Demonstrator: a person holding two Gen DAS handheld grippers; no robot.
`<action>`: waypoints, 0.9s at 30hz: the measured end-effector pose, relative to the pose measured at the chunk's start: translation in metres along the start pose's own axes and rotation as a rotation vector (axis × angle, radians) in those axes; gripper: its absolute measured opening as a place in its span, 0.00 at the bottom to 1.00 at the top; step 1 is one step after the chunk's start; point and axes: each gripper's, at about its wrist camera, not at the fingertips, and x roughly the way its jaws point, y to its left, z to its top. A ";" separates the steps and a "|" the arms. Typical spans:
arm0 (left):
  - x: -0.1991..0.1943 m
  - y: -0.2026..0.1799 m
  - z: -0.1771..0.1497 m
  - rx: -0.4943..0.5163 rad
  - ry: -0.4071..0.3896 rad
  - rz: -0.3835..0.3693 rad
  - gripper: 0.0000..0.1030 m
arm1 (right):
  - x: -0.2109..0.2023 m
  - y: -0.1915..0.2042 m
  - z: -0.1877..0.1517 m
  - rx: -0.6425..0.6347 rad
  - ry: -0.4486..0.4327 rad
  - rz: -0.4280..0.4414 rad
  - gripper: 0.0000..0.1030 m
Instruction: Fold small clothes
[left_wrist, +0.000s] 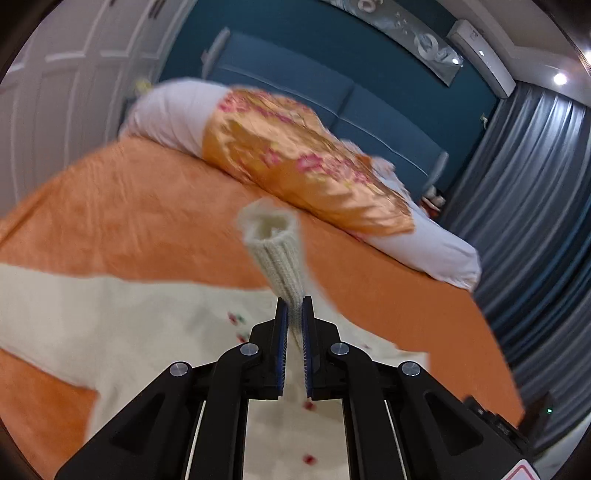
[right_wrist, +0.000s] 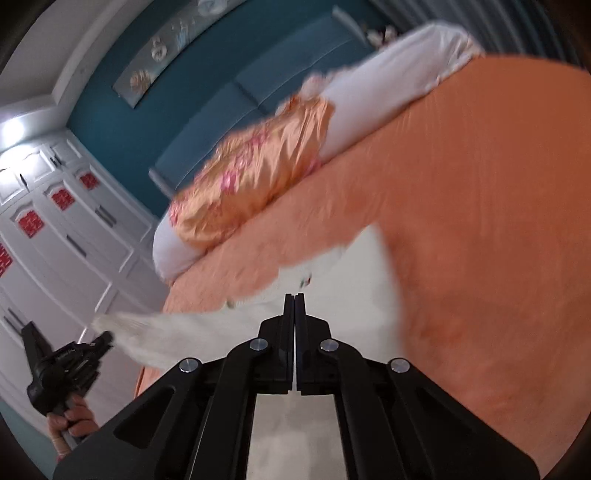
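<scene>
left tool (left_wrist: 294, 314): black, blue pads | right tool (right_wrist: 294, 301): black, silver screws

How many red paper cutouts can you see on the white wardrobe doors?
5. Three run in a diagonal row at and; two sit at the left edge, and. More may be out of frame.

A home bedroom: orange-covered bed (left_wrist: 147, 206), pillows (left_wrist: 177, 110), padded headboard (left_wrist: 332, 92), wardrobe (right_wrist: 55, 229).
</scene>
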 end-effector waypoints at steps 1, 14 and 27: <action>0.011 0.009 -0.009 -0.007 0.029 0.028 0.05 | 0.012 -0.011 -0.004 0.015 0.055 -0.037 0.00; 0.076 0.090 -0.117 -0.170 0.204 0.134 0.08 | 0.067 -0.012 -0.023 -0.188 0.230 -0.269 0.67; 0.099 0.072 -0.108 -0.158 0.268 0.089 0.16 | 0.065 -0.071 -0.017 0.008 0.174 -0.182 0.16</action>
